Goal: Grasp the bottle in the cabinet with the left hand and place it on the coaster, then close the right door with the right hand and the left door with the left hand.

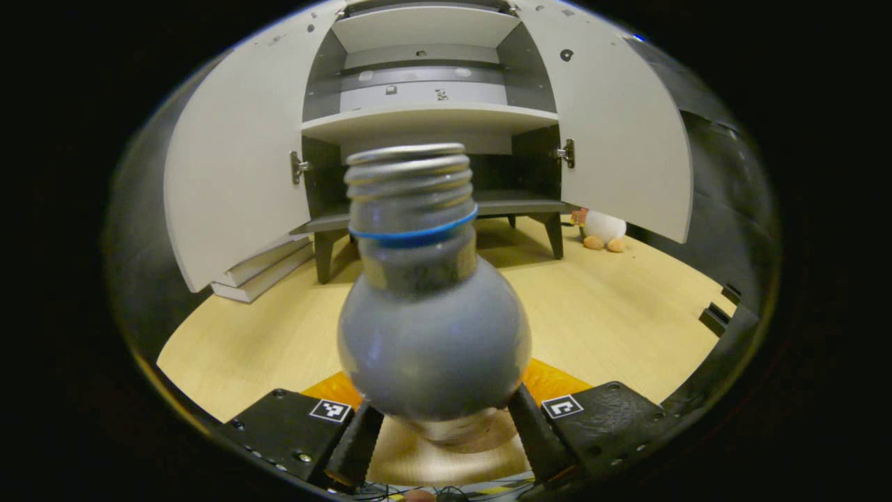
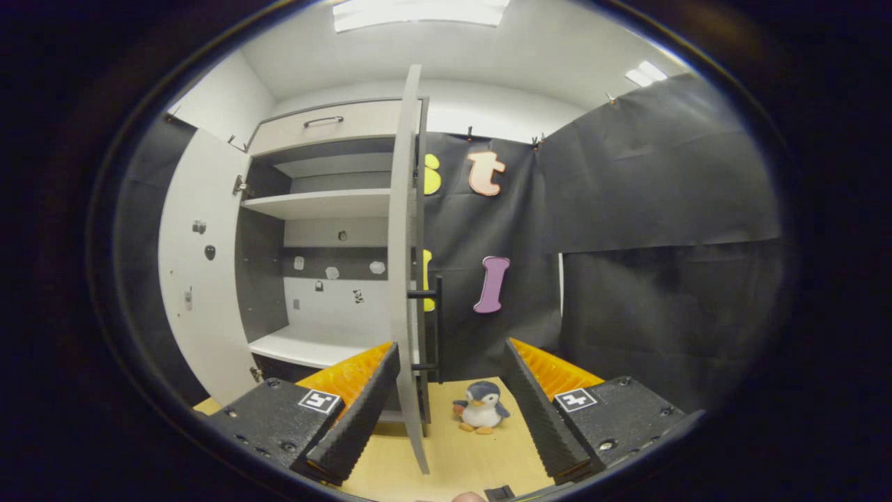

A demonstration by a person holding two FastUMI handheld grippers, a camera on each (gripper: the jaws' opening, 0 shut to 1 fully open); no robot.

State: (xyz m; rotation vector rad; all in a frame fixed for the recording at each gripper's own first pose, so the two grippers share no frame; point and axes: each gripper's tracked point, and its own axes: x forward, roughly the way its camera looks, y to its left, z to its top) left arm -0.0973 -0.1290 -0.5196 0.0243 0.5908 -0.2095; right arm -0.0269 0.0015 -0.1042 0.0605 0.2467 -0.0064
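grey bottle point(image 1: 432, 328) upright, seemingly between left tongs point(image 1: 446, 425)

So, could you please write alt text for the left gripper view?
The left tool holds a grey bulb-shaped bottle with a threaded neck and blue ring close to the camera, low over a round coaster. Behind stands the cabinet with both doors open, on a pale wooden floor.

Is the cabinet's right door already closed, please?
No, the right door stands open edge-on before the right gripper, shelves exposed.
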